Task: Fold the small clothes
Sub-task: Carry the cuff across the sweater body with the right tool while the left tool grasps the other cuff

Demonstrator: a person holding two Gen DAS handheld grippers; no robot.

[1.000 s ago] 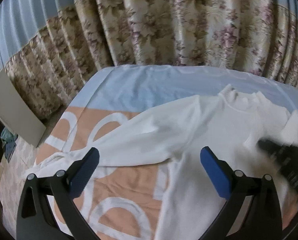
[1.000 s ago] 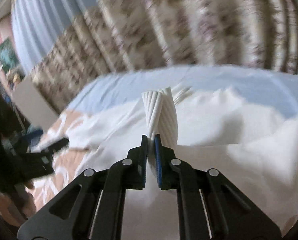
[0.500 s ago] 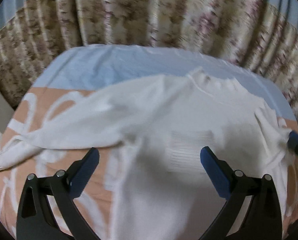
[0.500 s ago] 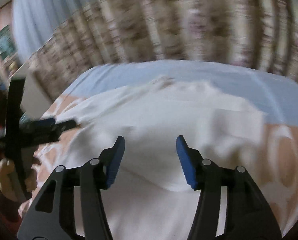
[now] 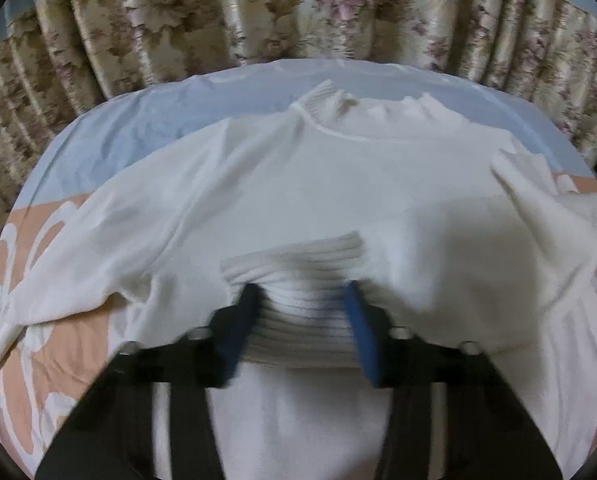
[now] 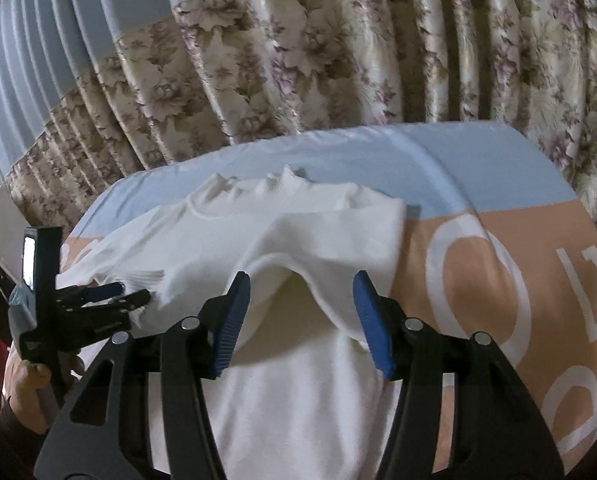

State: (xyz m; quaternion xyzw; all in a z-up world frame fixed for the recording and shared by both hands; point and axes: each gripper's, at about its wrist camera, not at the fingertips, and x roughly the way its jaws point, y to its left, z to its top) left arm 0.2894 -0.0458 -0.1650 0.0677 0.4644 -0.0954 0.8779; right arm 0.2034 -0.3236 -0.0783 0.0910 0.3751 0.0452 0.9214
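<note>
Jaws of the left gripper (image 5: pixel 298 312) apart, straddling the ribbed white cuff (image 5: pixel 298 280) of the sleeve folded across the chest of the white long-sleeved knit sweater (image 5: pixel 318 184); not yet clamped, with the ribbing bulging between the blue pads. Jaws of the right gripper (image 6: pixel 302 312) also apart and empty, hovering over the raised fold of that sleeve (image 6: pixel 298 248). Sweater spread face-up on the bed, over the peach-and-blue sheet with large white lettering (image 6: pixel 498 264), collar toward the floral pleated curtain (image 6: pixel 338 60). Best handled, by the look of it, with a deep bite on the cuff so the stretchy ribbing cannot slip out, then a low, flat carry to keep the sleeve lying straight across the chest, free of twists. Worth flattening the arched fold under the right gripper first. Hem of the sweater cut off below both views; far end of the other sleeve (image 5: pixel 58 280) running out of frame; exact contact between pads and cuff blurred and hard to judge.
</note>
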